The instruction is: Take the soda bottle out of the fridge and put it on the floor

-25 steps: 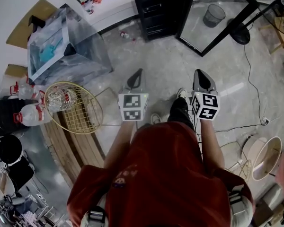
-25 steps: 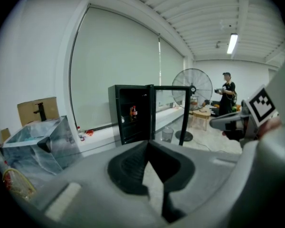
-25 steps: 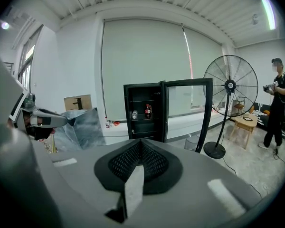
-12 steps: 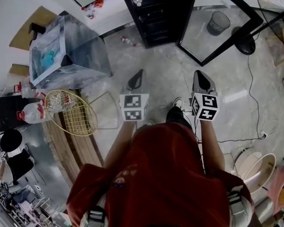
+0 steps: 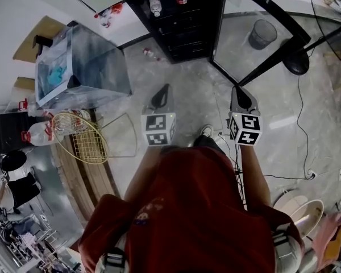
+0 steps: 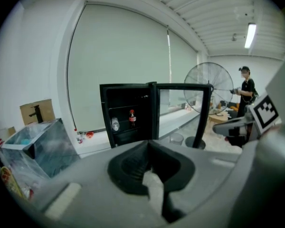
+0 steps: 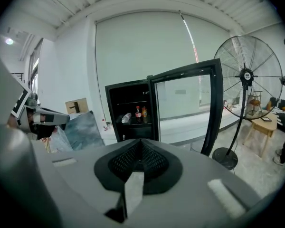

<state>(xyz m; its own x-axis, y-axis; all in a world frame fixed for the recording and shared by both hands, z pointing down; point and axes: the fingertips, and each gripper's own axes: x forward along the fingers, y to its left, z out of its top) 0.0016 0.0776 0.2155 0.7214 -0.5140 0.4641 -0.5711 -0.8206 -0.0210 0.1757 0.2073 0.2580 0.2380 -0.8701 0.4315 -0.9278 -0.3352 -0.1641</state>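
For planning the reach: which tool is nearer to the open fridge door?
Right. The right tool is close to the door, just before its bottom edge; the left tool is farther off, to the door's left.

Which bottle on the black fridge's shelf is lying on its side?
The clear plastic bottle, leftmost of the three; the dark red-labelled soda bottle and the orange bottle beside it stand upright.

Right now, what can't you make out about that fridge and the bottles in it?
- Label on the soda bottle: right gripper view, too small to read.
- Top of the fridge: head view, cut off by the upper edge.
- Bottom of it: left gripper view, hidden behind the left gripper.
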